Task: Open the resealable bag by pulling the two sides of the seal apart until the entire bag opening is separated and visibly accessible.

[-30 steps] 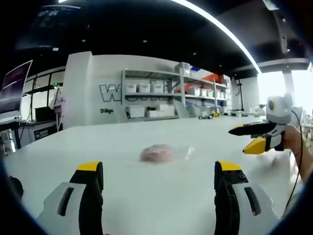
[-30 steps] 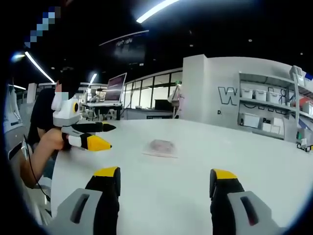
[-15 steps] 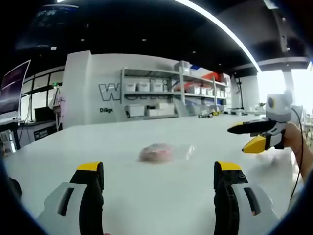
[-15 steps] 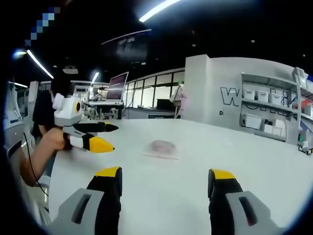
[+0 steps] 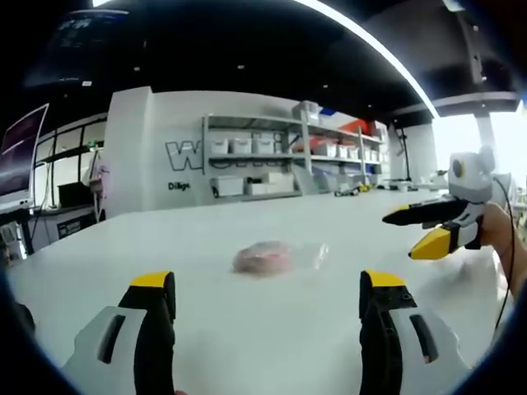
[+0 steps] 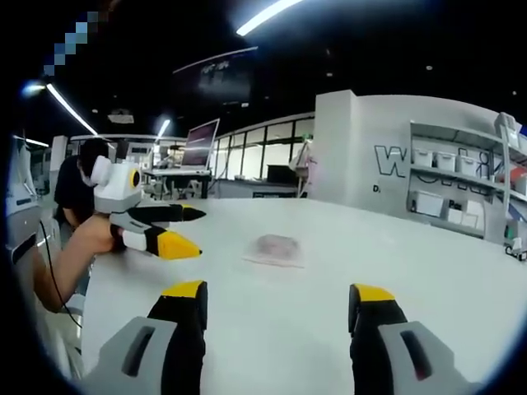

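White tabletop (image 5: 247, 329) takes up most of both views, one big pale surface running back to a white wall with large dark lettering (image 5: 185, 152). Against that wall there's one metal shelving unit (image 5: 280, 164) with a few levels of white bins, and off to the side one monitor (image 6: 198, 146) on a desk.

Two grippers in play. The left gripper (image 5: 268, 292) hovers low over the table, its two yellow-tipped jaws spread wide with nothing between them; from the right gripper view you see it held in a hand (image 6: 90, 239) off to one side, jaws parted there too. The right gripper (image 6: 276, 300) is the same story: jaws wide apart, empty, above the table.

One resealable bag (image 5: 276, 257), clear plastic with something pinkish inside, lies flat on the table between and ahead of both grippers, well apart from either. Can't tell from here whether its seal is closed.

One person in dark clothing (image 6: 78, 185) sits far back.
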Tool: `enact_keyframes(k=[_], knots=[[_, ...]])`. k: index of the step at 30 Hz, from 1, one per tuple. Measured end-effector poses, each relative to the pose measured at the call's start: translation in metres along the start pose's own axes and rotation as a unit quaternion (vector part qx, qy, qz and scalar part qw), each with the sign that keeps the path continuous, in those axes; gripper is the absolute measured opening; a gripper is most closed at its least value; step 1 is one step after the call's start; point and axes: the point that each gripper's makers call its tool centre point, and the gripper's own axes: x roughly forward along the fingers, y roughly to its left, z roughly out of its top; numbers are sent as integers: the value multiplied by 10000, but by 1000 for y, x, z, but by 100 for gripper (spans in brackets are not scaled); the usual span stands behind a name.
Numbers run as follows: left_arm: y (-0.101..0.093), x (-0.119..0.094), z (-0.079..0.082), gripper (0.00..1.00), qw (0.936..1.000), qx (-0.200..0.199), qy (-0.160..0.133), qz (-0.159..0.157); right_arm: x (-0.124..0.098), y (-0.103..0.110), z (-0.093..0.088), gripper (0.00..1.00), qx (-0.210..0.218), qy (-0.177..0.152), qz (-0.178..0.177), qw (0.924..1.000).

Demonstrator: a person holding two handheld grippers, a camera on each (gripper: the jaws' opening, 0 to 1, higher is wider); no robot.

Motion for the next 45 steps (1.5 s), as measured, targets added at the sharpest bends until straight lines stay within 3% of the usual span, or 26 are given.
enact_keyframes(k=[45], knots=[[1, 9, -2, 89, 9999, -132, 27, 22, 11, 0, 3, 65, -101, 40, 126, 9999]])
